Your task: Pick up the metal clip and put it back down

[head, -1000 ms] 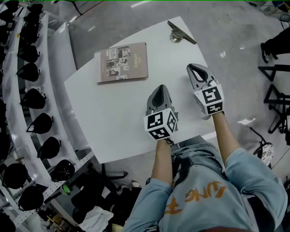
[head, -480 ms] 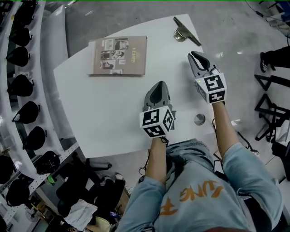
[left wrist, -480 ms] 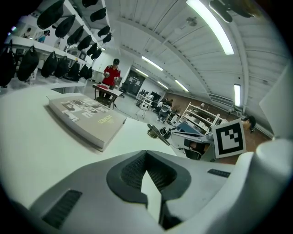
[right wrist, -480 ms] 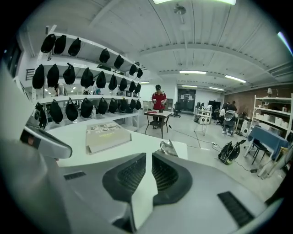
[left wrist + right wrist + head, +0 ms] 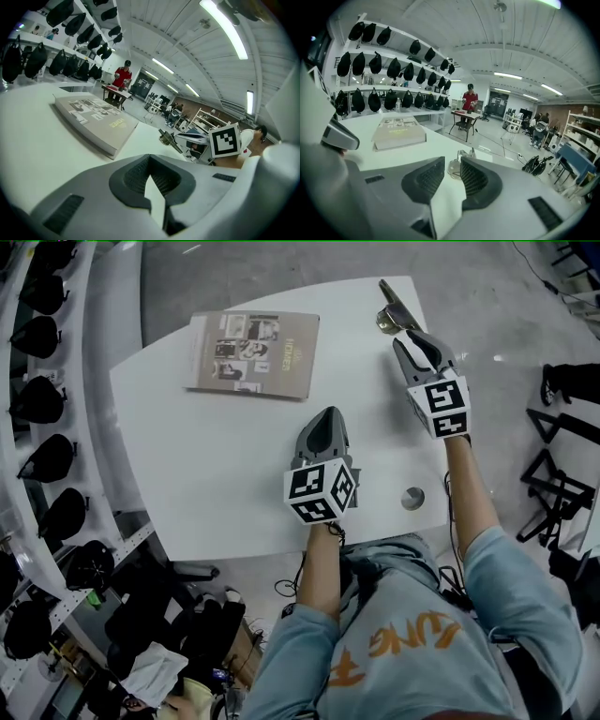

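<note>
The metal clip (image 5: 396, 310), a dark bar with a shiny spring handle, lies near the far right corner of the white table (image 5: 225, 474). My right gripper (image 5: 418, 341) is open, its tips just short of the clip. In the right gripper view the clip (image 5: 457, 165) shows through the narrow gap between the jaws, a little beyond them. My left gripper (image 5: 324, 424) is shut and empty over the middle of the table. From the left gripper view the clip (image 5: 168, 139) lies far off to the right.
A tan book (image 5: 253, 354) lies flat at the far left of the table. A round grommet hole (image 5: 412, 498) sits near the table's front edge. Shelves of black caps (image 5: 37, 399) run along the left. Black frames (image 5: 553, 493) stand on the floor at right.
My right gripper has moved forward across the table until its tips are close to the clip. The left gripper has stayed at mid-table.
</note>
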Tool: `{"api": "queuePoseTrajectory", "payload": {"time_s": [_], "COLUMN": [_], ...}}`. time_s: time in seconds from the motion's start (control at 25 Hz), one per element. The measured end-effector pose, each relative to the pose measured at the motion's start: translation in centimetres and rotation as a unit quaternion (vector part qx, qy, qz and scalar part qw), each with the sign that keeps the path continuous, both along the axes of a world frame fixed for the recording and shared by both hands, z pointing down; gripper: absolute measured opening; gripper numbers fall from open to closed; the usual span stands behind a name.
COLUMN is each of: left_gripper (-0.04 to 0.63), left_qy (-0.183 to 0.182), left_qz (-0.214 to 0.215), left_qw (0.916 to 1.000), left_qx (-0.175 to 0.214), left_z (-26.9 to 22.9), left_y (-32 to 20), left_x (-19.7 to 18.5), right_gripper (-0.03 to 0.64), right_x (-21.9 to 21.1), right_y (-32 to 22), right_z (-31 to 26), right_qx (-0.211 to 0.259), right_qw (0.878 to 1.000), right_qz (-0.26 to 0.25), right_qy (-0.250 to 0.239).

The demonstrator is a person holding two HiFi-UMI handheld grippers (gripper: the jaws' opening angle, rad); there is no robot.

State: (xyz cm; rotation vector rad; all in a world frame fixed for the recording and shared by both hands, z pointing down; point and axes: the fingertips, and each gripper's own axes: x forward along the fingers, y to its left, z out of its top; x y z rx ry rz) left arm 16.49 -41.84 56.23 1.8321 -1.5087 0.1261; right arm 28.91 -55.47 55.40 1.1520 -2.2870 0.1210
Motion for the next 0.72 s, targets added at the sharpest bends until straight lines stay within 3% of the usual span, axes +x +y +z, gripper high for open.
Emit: {"api": "queuePoseTrajectory", "payload": {"time_s": [0.24,0.72], "left_gripper": [0.009,0.009], "left_qy": [0.032,0.021], "left_qz": [0.007,-0.002], "left_qw": [0.9995,0.9997], "left_qx": [0.0,-0.01], "left_z": [0.4,1.2], "left_y": [-0.2,-0.9], "left_x": [-0.1,-1.1], "right_gripper": [0.11,0.118], "right_x": [-0.1,-0.5], "right_y": [-2.3,-4.8], "right_z": [1.3,3.4], "right_qx": [0.014,0.01], "right_qw": [0.998,0.992], "right_qz": [-0.008,-0.01], "right_qy": [0.066,0.127]}}
